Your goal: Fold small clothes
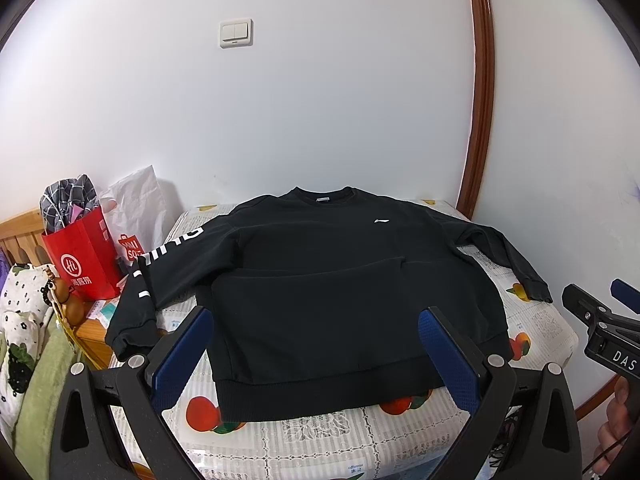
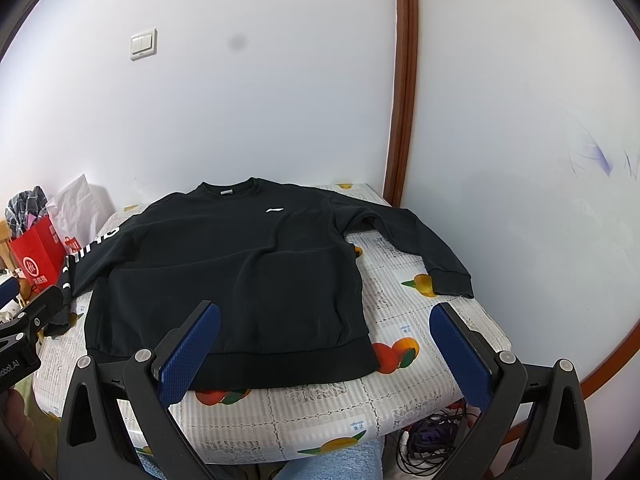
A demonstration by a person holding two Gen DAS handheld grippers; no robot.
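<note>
Both grippers, left gripper (image 1: 316, 354) and right gripper (image 2: 325, 350), are hovering fingers apart over the flat black sweatshirt (image 1: 320, 280); risk: thick hem slipping, sleeves bunching.

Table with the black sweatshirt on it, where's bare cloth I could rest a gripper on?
Bare tablecloth shows along the near edge below the sweatshirt hem, and in the patch between its body and the plain sleeve. The far side is covered by shoulders and collar. The other side is crowded: the lettered sleeve hangs over the edge beside the red bag.
</note>
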